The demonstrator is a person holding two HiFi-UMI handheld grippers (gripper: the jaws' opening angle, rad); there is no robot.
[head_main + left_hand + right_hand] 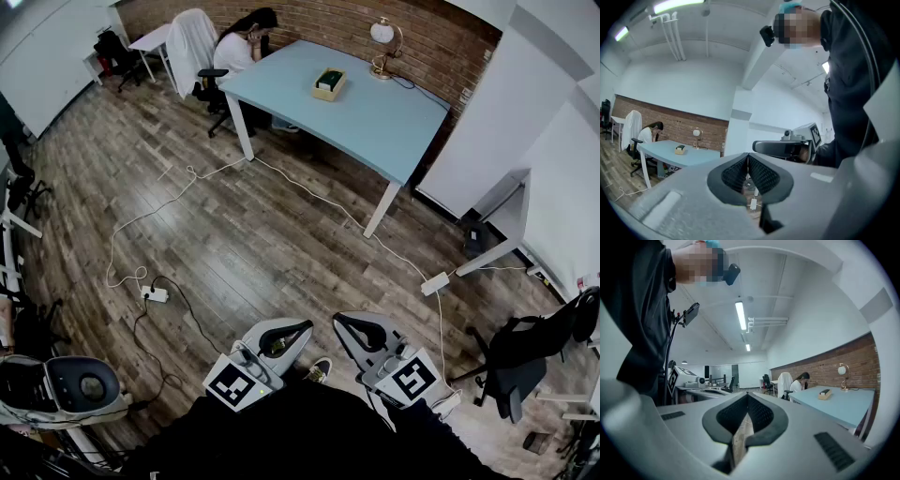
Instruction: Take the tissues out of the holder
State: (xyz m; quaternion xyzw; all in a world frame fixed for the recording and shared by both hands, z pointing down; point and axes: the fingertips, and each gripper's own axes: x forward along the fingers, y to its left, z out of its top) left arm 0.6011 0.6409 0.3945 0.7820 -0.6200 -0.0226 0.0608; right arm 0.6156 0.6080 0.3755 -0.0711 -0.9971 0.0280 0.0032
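Left gripper [302,327]: held low, close to the person's body, above the wood floor [234,234]; jaws clenched tip to tip, nothing between them.
Right gripper [341,320]: just beside the left one; jaws likewise pressed together and empty.
Tissue holder [328,83]: small wooden box with a dark pack showing in it, standing on the blue table [394,127]; well apart from both grippers and touched by neither.
Lamp [382,39]: on the same table, near the brick wall [431,37], to the right of the holder.
Seated person [239,49]: at the table's far left end, head bowed, beside a chair [192,42] draped in white.
In the way: a white cable [309,192] crosses the floor under the table's near edge and runs to a white adapter [435,283]; the near table leg [382,208] stands between the grippers and the holder.
Left of the floor: a power strip [155,294] with a black cable [183,314] leading off it.
Right of the floor: a black office chair [525,356] and white partition panels [487,131].
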